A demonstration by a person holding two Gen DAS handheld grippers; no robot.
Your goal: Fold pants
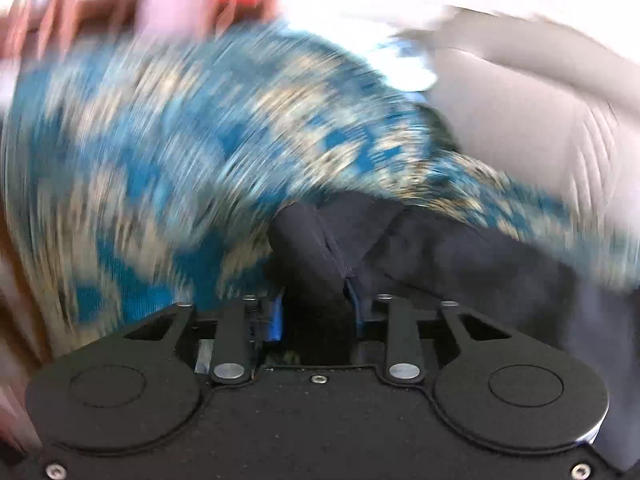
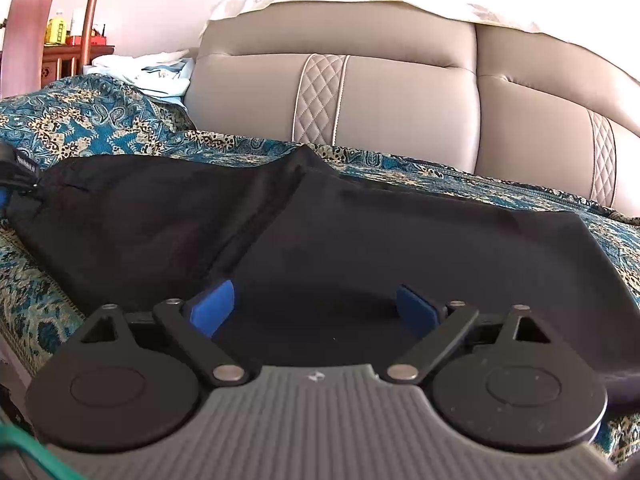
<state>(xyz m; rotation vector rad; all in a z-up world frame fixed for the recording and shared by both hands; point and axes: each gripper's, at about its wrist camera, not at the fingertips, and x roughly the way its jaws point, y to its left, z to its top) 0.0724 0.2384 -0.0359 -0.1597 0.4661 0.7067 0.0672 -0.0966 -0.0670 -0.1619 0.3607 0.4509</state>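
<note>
Black pants [image 2: 360, 240] lie spread on a blue and gold patterned cover [image 2: 80, 120] on a sofa seat. My right gripper [image 2: 314, 308] is open, its blue pads [image 2: 212, 306] resting low over the near edge of the pants, with cloth between them but not pinched. My left gripper [image 1: 318, 304] is shut on a bunched fold of the pants [image 1: 320, 240]; this view is blurred by motion. The left gripper also shows at the far left edge of the right wrist view [image 2: 12, 176], holding the pants' end.
The beige leather sofa back [image 2: 400, 100] rises behind the seat. A pile of pale cloth [image 2: 152, 68] lies at the back left. A wooden cabinet with bottles [image 2: 60, 44] stands at the far left.
</note>
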